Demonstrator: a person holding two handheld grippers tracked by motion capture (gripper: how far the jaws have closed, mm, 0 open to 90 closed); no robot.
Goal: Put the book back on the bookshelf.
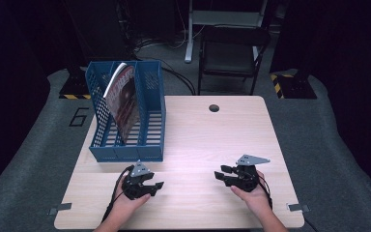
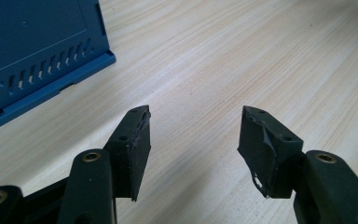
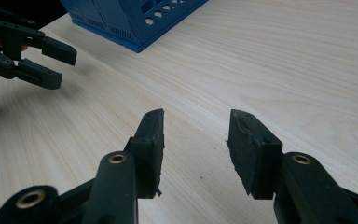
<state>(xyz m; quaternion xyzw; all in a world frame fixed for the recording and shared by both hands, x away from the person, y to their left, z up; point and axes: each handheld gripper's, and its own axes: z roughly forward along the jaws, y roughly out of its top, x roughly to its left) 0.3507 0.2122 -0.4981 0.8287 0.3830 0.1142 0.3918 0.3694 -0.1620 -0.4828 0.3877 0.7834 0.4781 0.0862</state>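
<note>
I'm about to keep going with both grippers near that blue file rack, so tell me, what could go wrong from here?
1. The magazine leans tilted in the blue file rack, its top above the rim; a bump to the rack could slide or tip it.
2. The left gripper sits close to the rack's front wall, jaws open and empty; a careless move forward might shove the rack.
3. The right gripper points toward the left one; they could collide.

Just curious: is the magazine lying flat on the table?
No, the magazine stands leaning inside the blue rack, not on the table.
</note>
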